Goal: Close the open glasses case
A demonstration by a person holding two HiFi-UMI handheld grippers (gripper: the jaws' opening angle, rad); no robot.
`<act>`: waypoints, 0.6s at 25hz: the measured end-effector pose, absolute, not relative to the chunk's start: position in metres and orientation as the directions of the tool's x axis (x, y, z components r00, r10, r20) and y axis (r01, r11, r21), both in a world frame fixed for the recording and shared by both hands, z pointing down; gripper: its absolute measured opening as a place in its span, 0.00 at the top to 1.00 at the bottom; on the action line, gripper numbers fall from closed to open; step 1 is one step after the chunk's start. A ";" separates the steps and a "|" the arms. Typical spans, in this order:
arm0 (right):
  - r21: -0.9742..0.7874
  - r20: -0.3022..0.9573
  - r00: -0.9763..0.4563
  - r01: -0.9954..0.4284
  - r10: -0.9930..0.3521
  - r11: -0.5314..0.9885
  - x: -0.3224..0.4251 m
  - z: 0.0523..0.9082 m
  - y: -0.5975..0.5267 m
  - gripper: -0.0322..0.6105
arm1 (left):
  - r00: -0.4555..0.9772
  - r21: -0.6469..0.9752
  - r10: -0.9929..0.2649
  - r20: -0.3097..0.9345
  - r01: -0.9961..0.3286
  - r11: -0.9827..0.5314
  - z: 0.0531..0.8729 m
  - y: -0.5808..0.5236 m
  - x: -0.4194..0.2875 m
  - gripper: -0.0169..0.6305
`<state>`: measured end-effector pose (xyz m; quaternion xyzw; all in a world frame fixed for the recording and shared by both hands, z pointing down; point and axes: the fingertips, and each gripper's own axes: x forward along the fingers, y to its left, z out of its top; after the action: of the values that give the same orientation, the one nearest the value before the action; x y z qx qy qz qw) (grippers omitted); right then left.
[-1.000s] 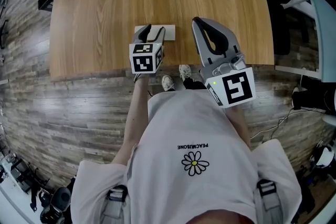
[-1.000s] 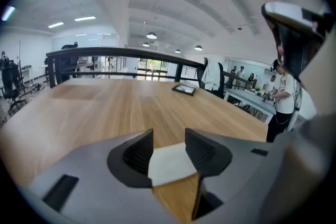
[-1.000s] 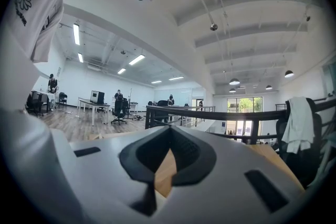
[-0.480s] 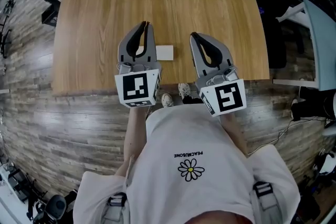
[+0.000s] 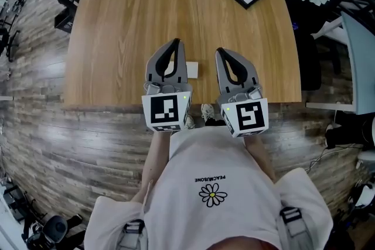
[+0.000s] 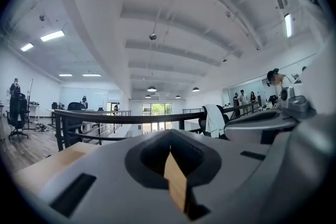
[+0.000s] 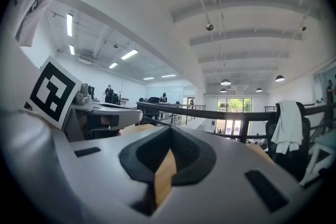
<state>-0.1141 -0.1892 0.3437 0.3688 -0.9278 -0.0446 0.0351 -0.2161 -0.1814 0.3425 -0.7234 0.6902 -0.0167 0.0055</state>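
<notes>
Two grippers hang side by side over the near edge of the wooden table (image 5: pixel 129 20), both pointing level and away from the person, and neither has anything in it. The left gripper (image 5: pixel 173 43) has just been closing its jaws, which now meet tip to tip on nothing. The right gripper (image 5: pixel 220 52) likewise has its jaws pressed together and empty. The glasses case (image 5: pixel 193 69) lies flat on the table close to that near edge, below the jaws rather than ahead of them, so neither gripper view catches it. In the head view only its white right-hand end pokes out from under the left gripper, into the gap between the two. The rest is covered, so its long axis seems to run across the table, left to right, though I cannot be sure. The left gripper is the nearer one, almost directly over it. What shows looks low and flat, so I would judge the lid already down. Any further press would mean tipping the left jaws downward.
</notes>
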 end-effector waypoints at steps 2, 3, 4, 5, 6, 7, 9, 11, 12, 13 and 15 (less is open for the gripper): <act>0.098 0.038 -0.725 -0.683 -0.688 0.724 -0.112 0.348 -0.187 0.94 | 0.042 -0.021 -0.999 0.031 -0.999 -0.043 0.347 -0.179 -0.217 0.95; 0.099 0.038 -0.726 -0.681 -0.687 0.725 -0.112 0.348 -0.186 0.94 | 0.042 -0.017 -0.999 0.033 -0.999 -0.043 0.348 -0.178 -0.217 0.95; 0.102 0.036 -0.728 -0.679 -0.685 0.727 -0.113 0.348 -0.186 0.94 | 0.042 -0.016 -0.999 0.032 -0.999 -0.042 0.347 -0.177 -0.218 0.95; 0.103 0.034 -0.730 -0.677 -0.683 0.729 -0.113 0.347 -0.186 0.94 | 0.040 -0.017 -0.999 0.030 -0.999 -0.041 0.346 -0.176 -0.218 0.95; 0.103 0.033 -0.732 -0.674 -0.680 0.731 -0.114 0.346 -0.186 0.94 | 0.038 -0.018 -0.999 0.029 -0.999 -0.039 0.345 -0.176 -0.218 0.95; 0.103 0.033 -0.735 -0.672 -0.677 0.734 -0.115 0.345 -0.186 0.94 | 0.037 -0.019 -0.999 0.029 -0.999 -0.037 0.344 -0.176 -0.218 0.95; 0.103 0.035 -0.738 -0.668 -0.673 0.737 -0.116 0.346 -0.185 0.94 | 0.036 -0.019 -0.999 0.034 -0.999 -0.036 0.345 -0.176 -0.217 0.95; 0.098 0.036 -0.740 -0.666 -0.672 0.739 -0.117 0.347 -0.183 0.94 | 0.036 -0.021 -0.999 0.037 -0.999 -0.036 0.345 -0.176 -0.217 0.95; 0.100 0.035 -0.742 -0.664 -0.670 0.741 -0.117 0.347 -0.183 0.94 | 0.036 -0.022 -0.999 0.037 -0.999 -0.037 0.345 -0.175 -0.216 0.95; 0.105 0.033 -0.744 -0.661 -0.667 0.743 -0.118 0.346 -0.182 0.94 | 0.036 -0.022 -0.999 0.037 -0.999 -0.037 0.345 -0.175 -0.216 0.95; 0.110 0.035 -0.748 -0.656 -0.663 0.747 -0.119 0.345 -0.183 0.94 | 0.036 -0.021 -0.999 0.040 -0.999 -0.037 0.345 -0.176 -0.217 0.95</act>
<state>-0.1193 -0.1829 0.3454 0.3530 -0.9338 -0.0453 0.0361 -0.2170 -0.1759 0.3454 -0.7197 0.6939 -0.0217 -0.0064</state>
